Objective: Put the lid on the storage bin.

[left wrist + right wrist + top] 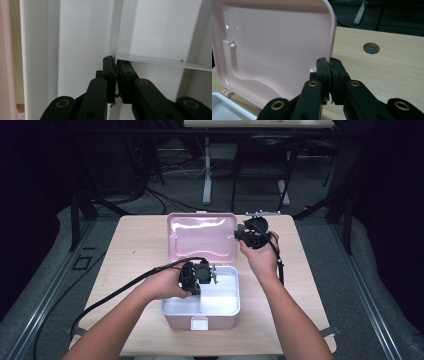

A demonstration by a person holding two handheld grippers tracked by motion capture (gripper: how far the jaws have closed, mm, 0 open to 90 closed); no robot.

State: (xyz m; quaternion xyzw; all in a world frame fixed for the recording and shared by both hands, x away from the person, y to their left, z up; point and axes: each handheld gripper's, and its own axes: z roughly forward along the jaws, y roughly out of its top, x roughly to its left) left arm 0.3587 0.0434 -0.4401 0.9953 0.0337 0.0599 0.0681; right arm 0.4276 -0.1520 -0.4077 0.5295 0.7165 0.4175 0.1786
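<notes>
High view: pink plastic box (200, 312) sits mid-worktop (130, 255), lid (201, 236) raised, bare wood all round.

Left gripper view: left tongs (116, 66) pinch the thin white divider (160, 61) inside the smooth tray.

Right gripper view: right tongs (329, 65) clamp the lid's rounded edge.

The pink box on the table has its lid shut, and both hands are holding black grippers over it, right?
Not quite. The lid is open, tipped back behind the white tray, as the high view shows. The rest holds: the box is pink, and each hand holds a black gripper.
</notes>
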